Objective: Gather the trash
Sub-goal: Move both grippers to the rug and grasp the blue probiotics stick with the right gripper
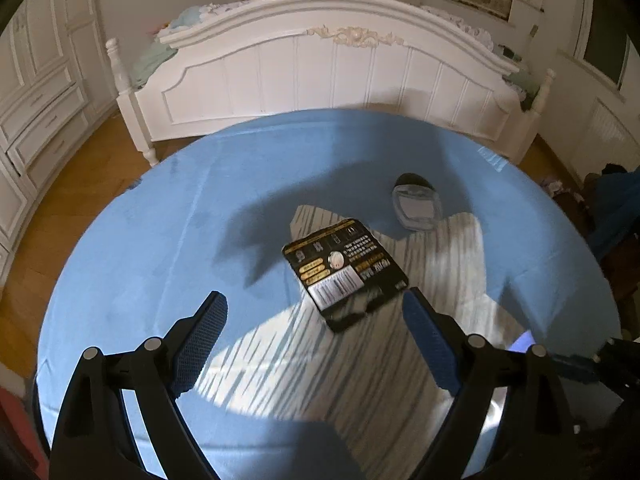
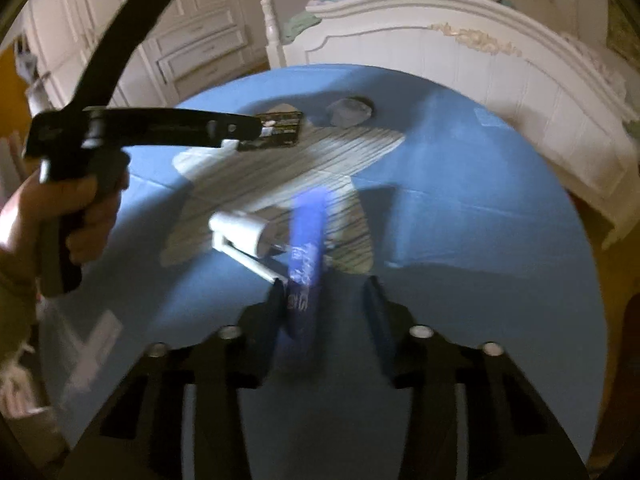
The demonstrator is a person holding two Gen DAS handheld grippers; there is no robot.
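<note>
A black printed packaging card [image 1: 346, 272] lies flat on the blue tablecloth [image 1: 160, 240], in a striped patch of sunlight. My left gripper [image 1: 314, 298] hangs open just short of it, the card's near corner reaching between the fingertips. Behind the card lies a clear plastic blister shell [image 1: 416, 204]. In the right wrist view a blue tube-shaped wrapper [image 2: 306, 256] stands between the fingers of my right gripper [image 2: 325, 300]. It rests against the left finger, and a gap shows on its right side. The picture is blurred there. The card [image 2: 282, 128] and shell [image 2: 350, 112] sit at the table's far side.
A white lint roller [image 2: 244, 236] lies left of the blue wrapper. A hand [image 2: 80, 208] holds the left gripper's handle at the left of the right wrist view. Beyond the round table stand a white bed footboard [image 1: 332, 76], white drawers [image 1: 36, 112] and wooden floor [image 1: 80, 184].
</note>
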